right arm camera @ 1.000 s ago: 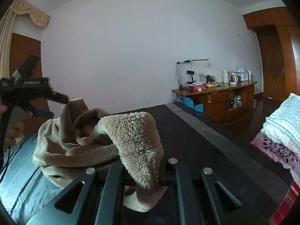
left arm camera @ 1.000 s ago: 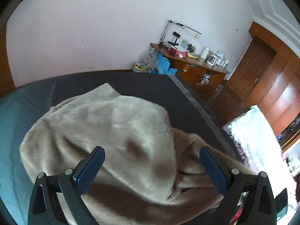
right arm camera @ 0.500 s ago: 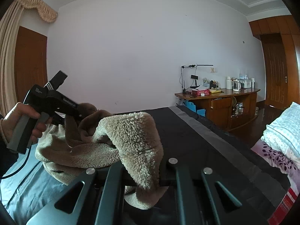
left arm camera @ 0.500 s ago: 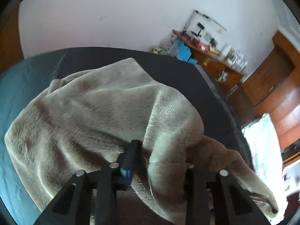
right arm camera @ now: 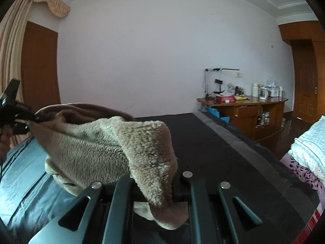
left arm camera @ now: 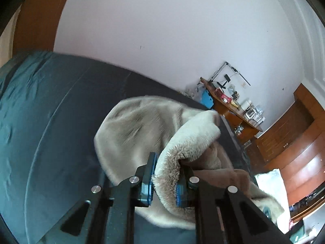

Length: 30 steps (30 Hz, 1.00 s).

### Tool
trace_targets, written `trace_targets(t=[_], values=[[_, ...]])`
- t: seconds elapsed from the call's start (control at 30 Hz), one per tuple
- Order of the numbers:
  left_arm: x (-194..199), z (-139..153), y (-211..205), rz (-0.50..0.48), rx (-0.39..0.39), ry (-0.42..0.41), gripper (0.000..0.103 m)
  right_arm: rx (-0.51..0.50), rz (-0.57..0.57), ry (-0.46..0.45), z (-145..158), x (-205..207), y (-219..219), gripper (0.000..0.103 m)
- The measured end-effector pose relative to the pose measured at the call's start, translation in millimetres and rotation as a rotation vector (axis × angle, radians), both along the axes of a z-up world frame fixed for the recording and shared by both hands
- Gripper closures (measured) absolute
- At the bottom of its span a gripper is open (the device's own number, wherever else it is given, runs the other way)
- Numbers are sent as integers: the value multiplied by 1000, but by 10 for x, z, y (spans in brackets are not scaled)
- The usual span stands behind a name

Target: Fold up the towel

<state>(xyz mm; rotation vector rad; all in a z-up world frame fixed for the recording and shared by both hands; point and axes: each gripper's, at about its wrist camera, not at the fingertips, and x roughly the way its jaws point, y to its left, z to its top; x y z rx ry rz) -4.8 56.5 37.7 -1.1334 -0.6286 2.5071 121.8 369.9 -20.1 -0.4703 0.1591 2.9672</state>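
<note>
The beige fleece towel (left arm camera: 146,130) hangs bunched over the bed (left arm camera: 50,122), pinched at two spots. In the left wrist view the left gripper (left arm camera: 164,181) is closing, and a thick fold of towel is squeezed between its blue pads (left arm camera: 148,181); the far pad is mostly buried in pile. The towel's lower edge is cut off behind the gripper frame, and its surface is motion-blurred. The right wrist view shows the right gripper (right arm camera: 156,185), jaws easing apart yet with a towel (right arm camera: 97,148) corner still clamped, its pads hidden by fleece. Only this view shows the left gripper (right arm camera: 30,120) from outside at the far left, blurred, with part of a hand (right arm camera: 4,142) cut by the frame edge.
</note>
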Motion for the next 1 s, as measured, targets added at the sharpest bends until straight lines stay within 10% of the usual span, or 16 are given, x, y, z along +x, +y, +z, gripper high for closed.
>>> trace_targets(t=[0.27, 0.8, 1.0], values=[[77, -624, -237, -59, 106, -106, 86, -57, 13, -57, -25, 40, 63, 56], [18, -760, -481, -145, 174, -49, 86, 165, -45, 140, 444, 408, -643, 52], [-16, -822, -457, -157, 200, -63, 86, 238, -6, 40, 464, 257, -621, 39]])
